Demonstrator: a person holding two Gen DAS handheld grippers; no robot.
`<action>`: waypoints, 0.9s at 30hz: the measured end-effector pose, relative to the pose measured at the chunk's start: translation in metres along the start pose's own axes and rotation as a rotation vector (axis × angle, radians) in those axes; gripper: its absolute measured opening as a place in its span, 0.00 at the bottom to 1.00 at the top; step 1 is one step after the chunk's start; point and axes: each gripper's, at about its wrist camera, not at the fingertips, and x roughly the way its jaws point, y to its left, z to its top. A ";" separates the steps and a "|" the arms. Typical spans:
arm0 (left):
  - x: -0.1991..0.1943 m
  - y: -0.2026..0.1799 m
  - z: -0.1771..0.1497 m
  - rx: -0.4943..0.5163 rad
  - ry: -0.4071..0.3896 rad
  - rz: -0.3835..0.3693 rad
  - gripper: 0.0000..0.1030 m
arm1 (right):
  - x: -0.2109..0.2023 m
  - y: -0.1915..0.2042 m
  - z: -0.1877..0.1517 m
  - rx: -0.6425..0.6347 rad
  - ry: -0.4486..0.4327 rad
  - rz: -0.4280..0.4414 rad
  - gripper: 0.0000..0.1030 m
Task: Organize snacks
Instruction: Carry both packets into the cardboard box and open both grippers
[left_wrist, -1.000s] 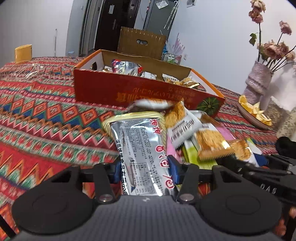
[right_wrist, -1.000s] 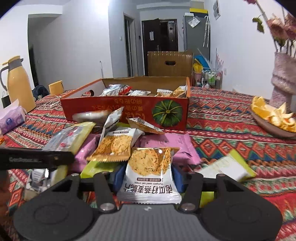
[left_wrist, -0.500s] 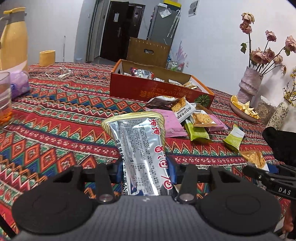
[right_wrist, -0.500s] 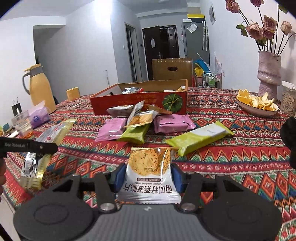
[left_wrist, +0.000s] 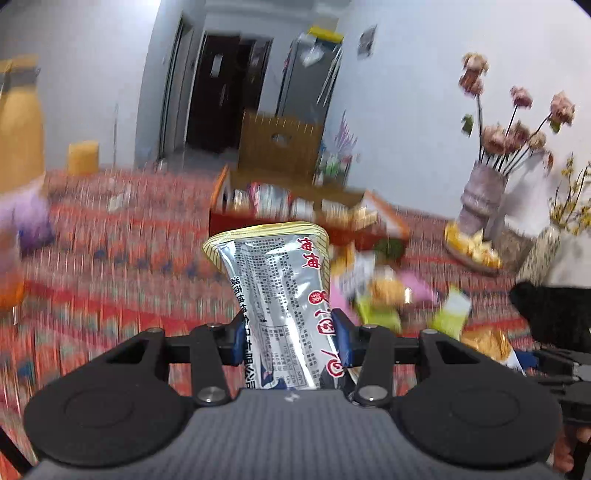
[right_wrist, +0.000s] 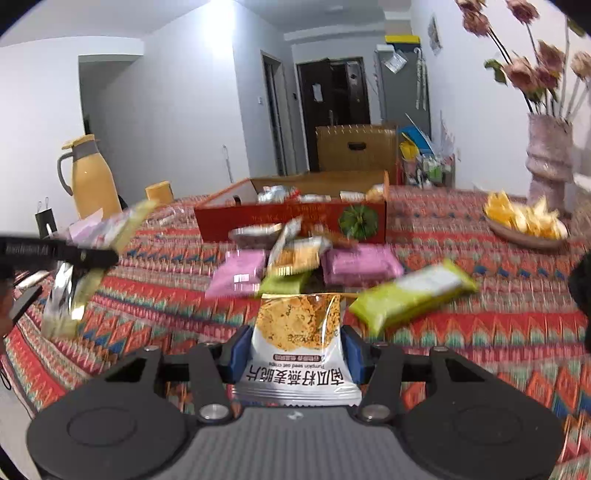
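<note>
My left gripper (left_wrist: 291, 341) is shut on a long silver snack packet (left_wrist: 275, 291) with a yellow striped edge, held up above the patterned tablecloth. My right gripper (right_wrist: 297, 349) is shut on a small white packet of pumpkin seed oat crisps (right_wrist: 299, 347). In the right wrist view the left gripper (right_wrist: 66, 254) shows at the far left with its silver packet (right_wrist: 70, 291) hanging from it. A red cardboard box (right_wrist: 291, 219) holding several snacks stands further back on the table. A pile of pink, green and orange packets (right_wrist: 295, 262) lies in front of the box.
A long green packet (right_wrist: 410, 293) lies to the right of the pile. A bowl of orange slices (right_wrist: 524, 223) and a vase of dried flowers (right_wrist: 548, 155) stand at the right. A yellow jug (right_wrist: 90, 177), a yellow cup (right_wrist: 159, 192) and a purple tissue pack (left_wrist: 29, 221) stand at the left.
Both grippers have drawn back and up from the snack pile, each carrying its packet. The box and pile now look smaller and farther away.
</note>
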 end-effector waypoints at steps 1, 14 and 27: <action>0.004 0.000 0.011 0.018 -0.025 -0.006 0.44 | 0.003 -0.002 0.008 -0.008 -0.011 0.007 0.49; 0.174 0.027 0.157 0.117 -0.099 0.010 0.44 | 0.141 -0.036 0.174 -0.125 -0.064 0.036 0.49; 0.324 0.060 0.132 0.123 0.176 -0.016 0.67 | 0.393 -0.051 0.244 -0.146 0.259 -0.131 0.53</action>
